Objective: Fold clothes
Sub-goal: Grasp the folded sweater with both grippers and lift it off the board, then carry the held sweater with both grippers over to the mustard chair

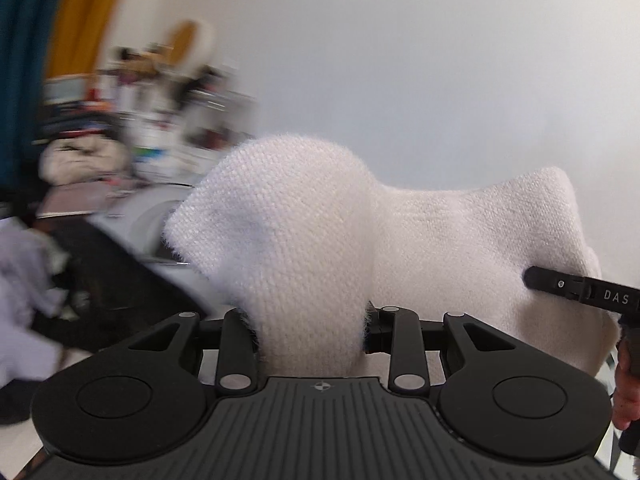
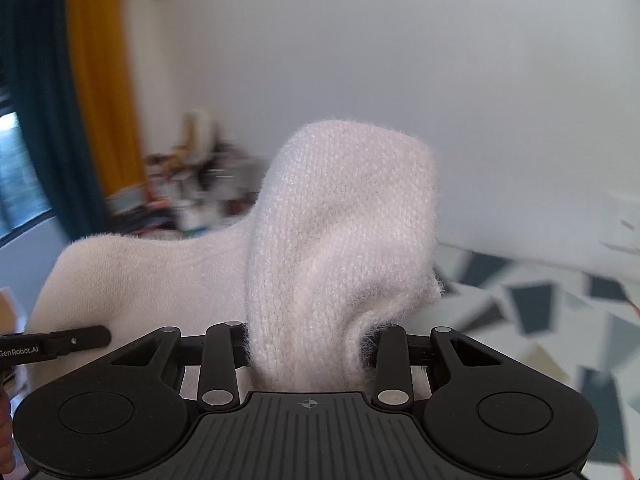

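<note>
Knitwear — a white fuzzy knitted garment (image 1: 304, 220) — is seen gripped by both grippers and held up in the air in front of a plain white wall (image 1: 440, 60). In the left wrist view, the left gripper (image 1: 310, 332) is closed narrowly on a bunched fold of the knit, which bulges up and outward past the pads; the fingers themselves are hidden by the cloth. From that fold the fabric is stretched to the right, where a black finger of the right gripper (image 1: 560, 284) is pressed against it, and part of a hand (image 1: 626, 396) is visible at the right edge. In the right wrist view, the right gripper (image 2: 308, 344) is likewise clamped narrowly on a raised lump of the same garment (image 2: 344, 216), with the cloth spread away to the left as far as the left gripper's black finger (image 2: 76, 340). Blurred clutter — a shelf of mixed items (image 1: 152, 112) — is noted at the left, beside a yellow curtain (image 2: 100, 80) and a teal curtain (image 2: 36, 100). A surface patterned with grey and dark blue shapes (image 2: 540, 312) is seen at the lower right of the right wrist view, below the garment. Whether any part of the garment touches that surface cannot be told.
</note>
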